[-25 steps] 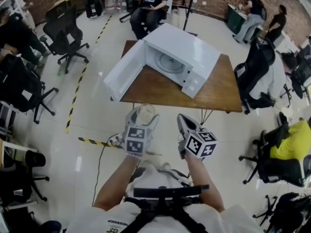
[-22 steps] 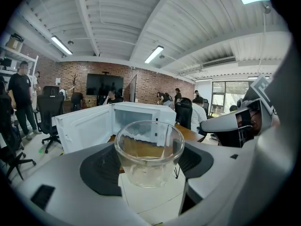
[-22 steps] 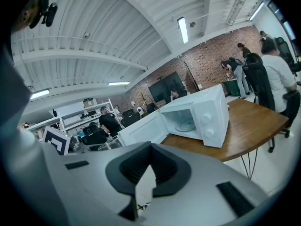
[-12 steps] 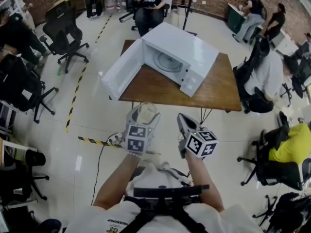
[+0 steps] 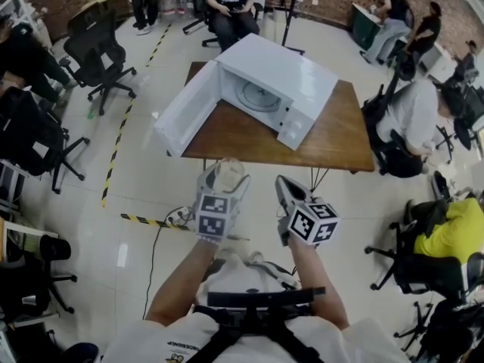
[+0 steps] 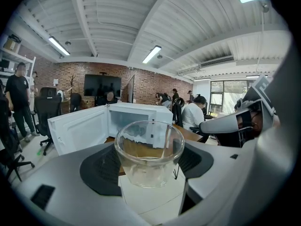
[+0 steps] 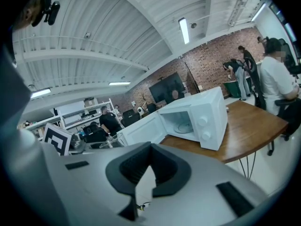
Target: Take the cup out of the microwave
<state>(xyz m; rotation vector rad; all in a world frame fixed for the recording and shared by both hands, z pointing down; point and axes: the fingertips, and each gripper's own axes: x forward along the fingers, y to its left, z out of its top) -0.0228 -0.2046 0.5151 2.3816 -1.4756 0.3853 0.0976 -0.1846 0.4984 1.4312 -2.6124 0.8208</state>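
Glass is what my left tongs [image 5: 224, 176] are holding: the clear cup [image 6: 149, 152] stands upright between the two dark pads, one pad pressed to each side of it. The jaws stand wide to take its width. Its rim rises above the pads and its base hangs below them, with pale floor [image 5: 151, 195] showing underneath. I see nothing inside it.

From the head view, the cup is out of the microwave [image 5: 276, 89] and well apart from it. It is held in the air on my side of the desk [image 5: 340, 138], about level with the desk's near edge. The microwave sits on the desk with its door [image 5: 185, 112] swung fully open toward my left. Its chamber is open to me, and the round glass plate [image 5: 259, 97] lies on the chamber floor with nothing on it.

My right tongs [image 7: 150, 149] hang just beside the left ones, on the cup's right, not touching it. Their tips are drawn together and nothing is between them. Only a thin wedge of floor shows behind the closed pads. Both tongs point toward the desk and a little downward.

Office chairs and seated people ring the desk at a distance.
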